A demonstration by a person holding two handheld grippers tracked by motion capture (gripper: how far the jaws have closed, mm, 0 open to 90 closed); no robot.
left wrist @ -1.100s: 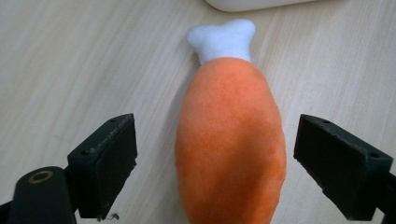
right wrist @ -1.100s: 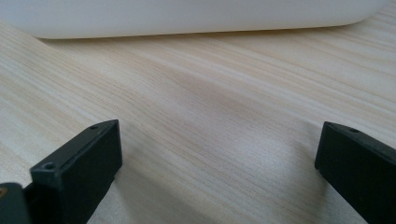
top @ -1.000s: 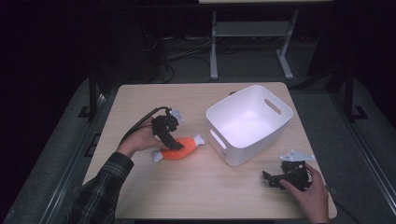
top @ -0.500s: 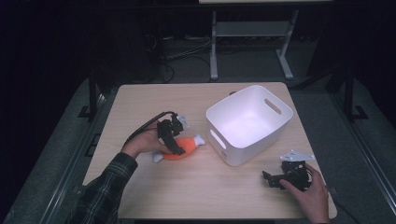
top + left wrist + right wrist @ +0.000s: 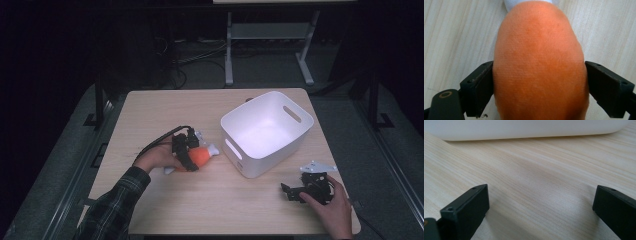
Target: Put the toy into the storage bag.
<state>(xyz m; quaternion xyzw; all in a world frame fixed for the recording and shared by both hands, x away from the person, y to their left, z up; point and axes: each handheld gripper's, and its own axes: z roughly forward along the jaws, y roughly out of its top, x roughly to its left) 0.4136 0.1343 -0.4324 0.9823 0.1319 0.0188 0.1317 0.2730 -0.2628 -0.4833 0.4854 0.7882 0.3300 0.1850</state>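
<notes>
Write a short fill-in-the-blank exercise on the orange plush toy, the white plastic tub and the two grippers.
1. The left gripper has its jaws on either side of the soft orange plush toy, which lies on the ____.
2. The right gripper has its jaws ____, with nothing between them.
3. The white plastic tub with slot handles holds ____.

Missing words: table; open; nothing
</notes>
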